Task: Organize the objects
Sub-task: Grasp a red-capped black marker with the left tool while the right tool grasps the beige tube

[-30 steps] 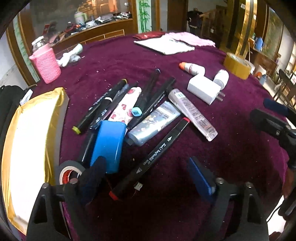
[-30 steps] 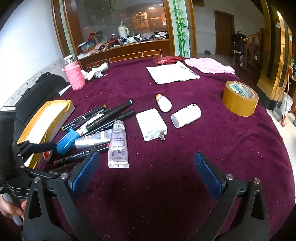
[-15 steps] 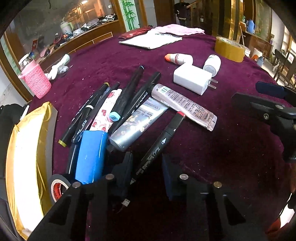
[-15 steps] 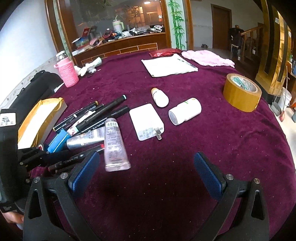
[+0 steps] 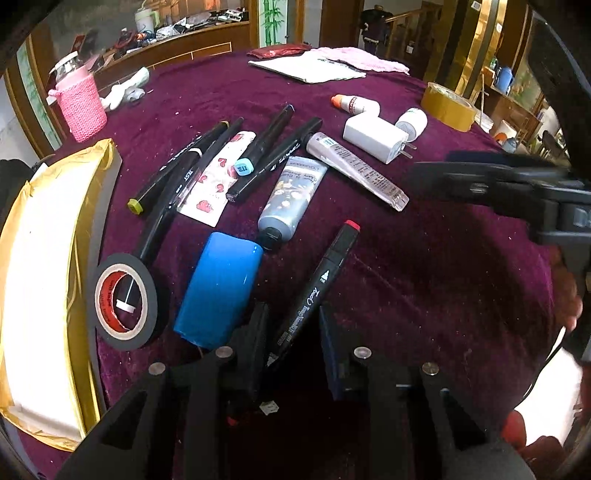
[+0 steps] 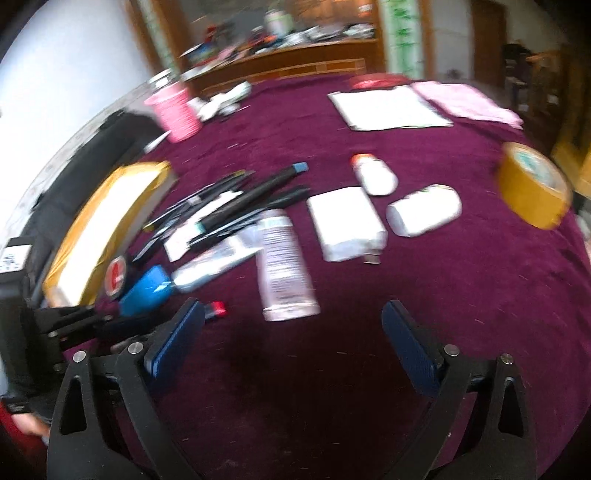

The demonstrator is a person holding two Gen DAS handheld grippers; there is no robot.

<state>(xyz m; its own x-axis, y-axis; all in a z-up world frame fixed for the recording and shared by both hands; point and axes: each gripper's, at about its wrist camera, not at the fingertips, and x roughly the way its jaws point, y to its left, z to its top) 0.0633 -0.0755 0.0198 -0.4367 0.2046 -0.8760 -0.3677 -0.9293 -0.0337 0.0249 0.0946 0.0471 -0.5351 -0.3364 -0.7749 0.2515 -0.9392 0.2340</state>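
The left claw [image 5: 291, 332] is clamped on the near end of the black red-capped marker [image 5: 317, 284], probably to sort it off the maroon worktop [image 5: 424, 295], while the right claw [image 6: 291, 332] hovers empty, its jaws apart but closing, near the clear squeeze tube [image 6: 282, 266].

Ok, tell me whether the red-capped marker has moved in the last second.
Yes. Clamped in the left gripper, the marker has pulled back toward the camera: its red cap lay beside the end of the clear tube; now cloth shows between them.

Round counter [image 5: 424, 280] under maroon cloth; a cluttered wooden sideboard [image 5: 192, 44] behind (bamboo panel [image 5: 275, 22] beside it); white wall [image 6: 55, 74].
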